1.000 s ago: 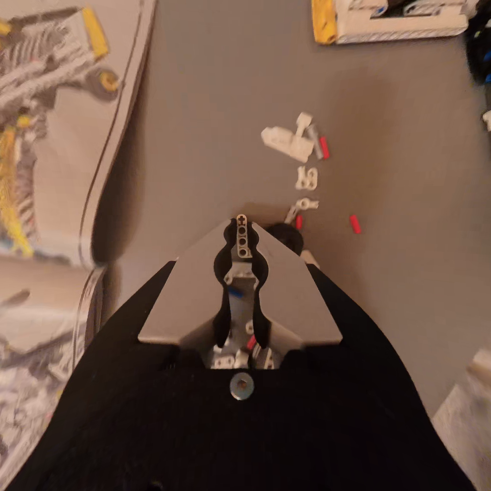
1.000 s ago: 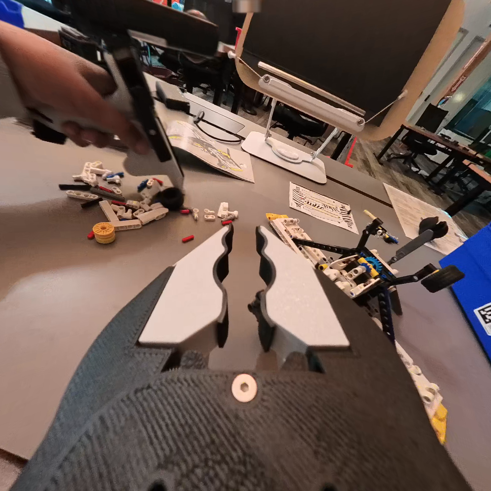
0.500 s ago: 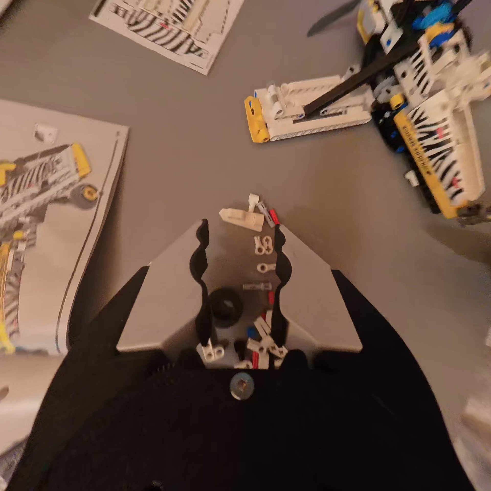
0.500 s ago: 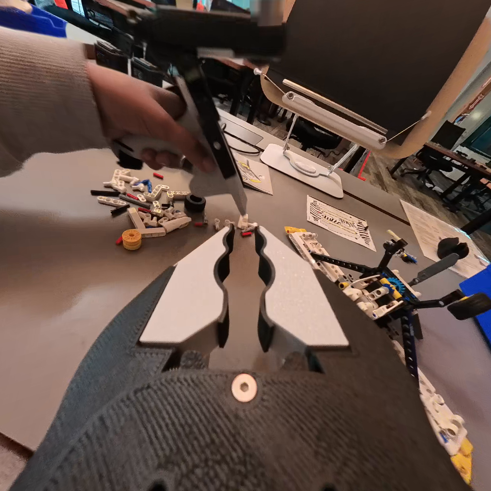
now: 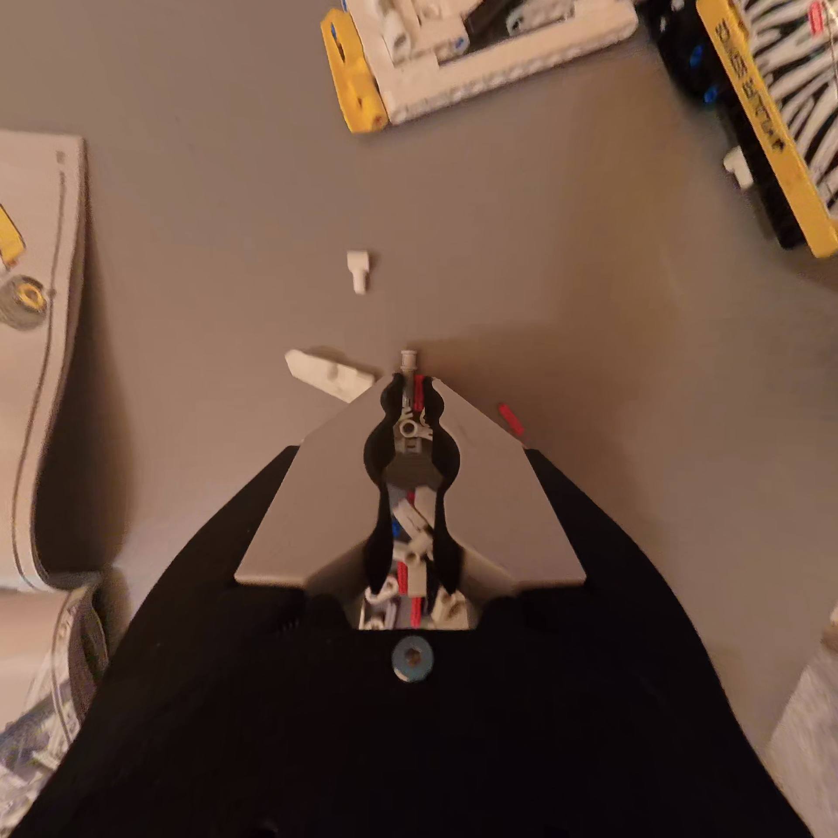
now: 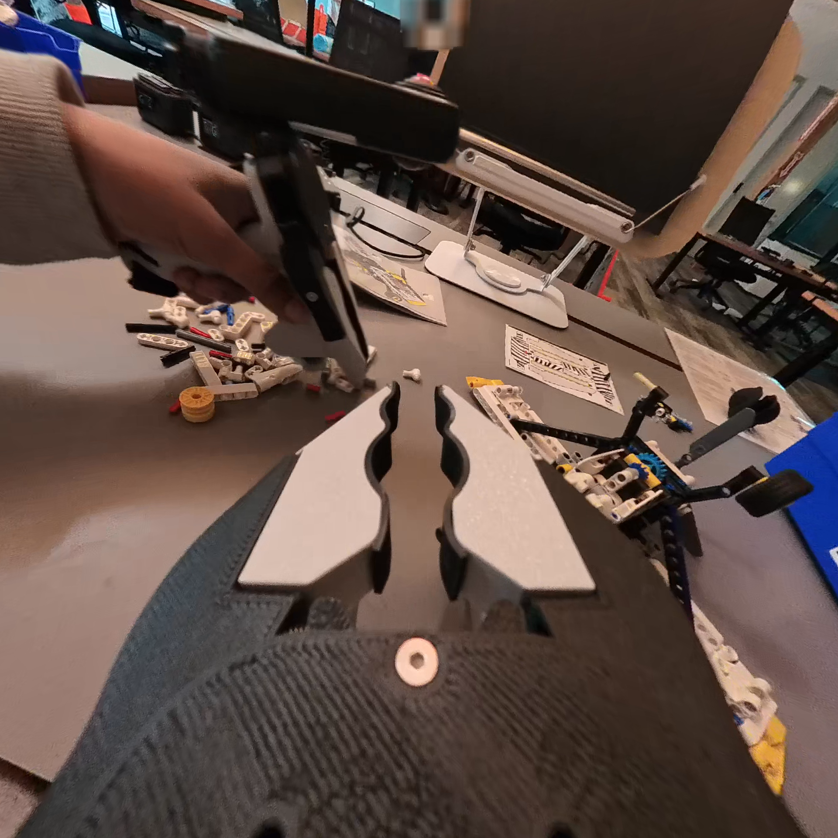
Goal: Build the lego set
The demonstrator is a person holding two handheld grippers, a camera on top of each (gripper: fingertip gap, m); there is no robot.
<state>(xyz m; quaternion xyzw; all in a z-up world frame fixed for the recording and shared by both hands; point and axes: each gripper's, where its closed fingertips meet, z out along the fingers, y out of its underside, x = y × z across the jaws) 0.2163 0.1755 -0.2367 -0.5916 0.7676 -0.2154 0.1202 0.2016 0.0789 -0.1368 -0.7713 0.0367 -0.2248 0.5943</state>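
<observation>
My left gripper is down at the table with its jaws nearly together on a light grey pin. A red pin lies beside the grey pin between the tips. The right wrist view shows this gripper tilted, in a person's hand, at the edge of the pile of loose parts. My right gripper is open and empty, hovering over bare table. The part-built model lies to its right. The model's zebra-striped side and white and yellow panel show in the left wrist view.
A small white piece and a longer white piece lie just ahead of the left tips, with a loose red pin to the right. The instruction booklet is at left. A yellow wheel hub, sticker sheet, monitor stand and blue box are around. My left gripper is the nearer one to the small white piece: about 5 cm, against 15 cm.
One second ago the left gripper held a grey beam. It opened and rose half a second ago, then came down and closed on the grey pin. The right gripper barely moved.
</observation>
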